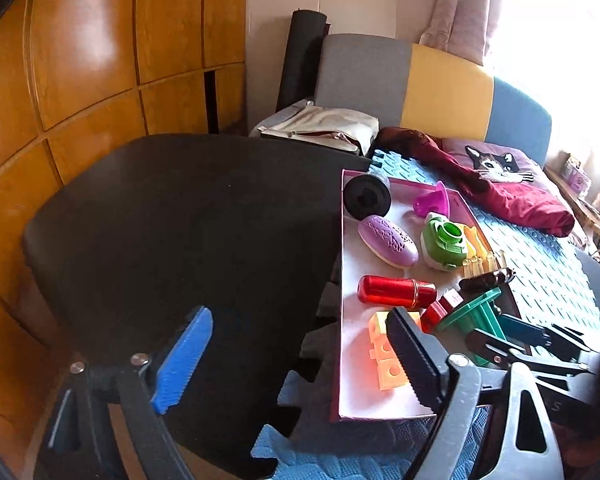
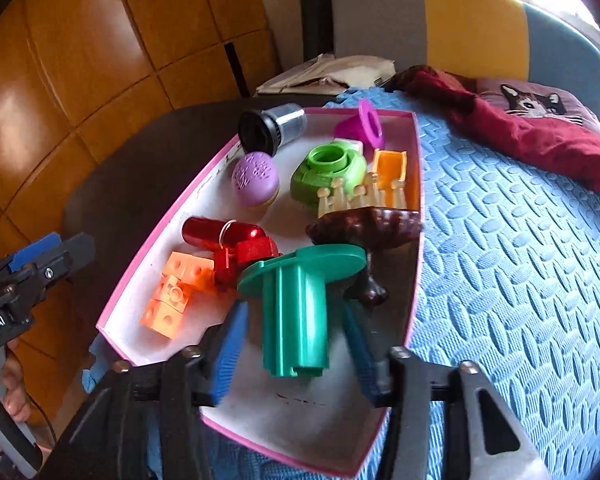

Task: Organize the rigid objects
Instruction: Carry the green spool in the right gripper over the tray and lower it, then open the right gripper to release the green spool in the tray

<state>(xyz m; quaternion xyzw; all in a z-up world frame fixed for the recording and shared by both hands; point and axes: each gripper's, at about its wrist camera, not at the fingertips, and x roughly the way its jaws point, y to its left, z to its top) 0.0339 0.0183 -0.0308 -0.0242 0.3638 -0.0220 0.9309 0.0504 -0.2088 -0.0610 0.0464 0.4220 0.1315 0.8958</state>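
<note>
A shallow pink-rimmed cardboard tray with a white floor (image 2: 156, 280) lies on a blue foam mat with a woven pattern (image 2: 500, 260), and it holds many small rigid things.

The right gripper (image 2: 296, 344) points down into the near end of the tray. Its jaws stand apart, and a green plastic spool with a round flat flange (image 2: 296, 304) is between them; a gap shows on both sides of the green stem, so the blue pads (image 2: 228, 352) do not press on it. The flange leans against a dark brown glossy piece (image 2: 364, 228) that lies across the tray's right wall.

In the same tray lie an orange block of joined plastic cubes (image 2: 176, 296), a red plastic block (image 2: 248, 256), a red metallic capsule (image 2: 216, 232), a purple oval case with cut-out pattern (image 2: 256, 180), a lime green round plastic part (image 2: 328, 172), a small orange open box (image 2: 392, 172), a magenta plastic funnel (image 2: 368, 124) and a black-and-silver cylinder (image 2: 268, 128).

The left gripper (image 1: 300, 360) is wide open with nothing between its fingers. It hangs over the left edge of the tray, one finger above a black table top (image 1: 180, 220) and the other above the orange block. A hand (image 2: 8, 384) holds its handle.
</note>
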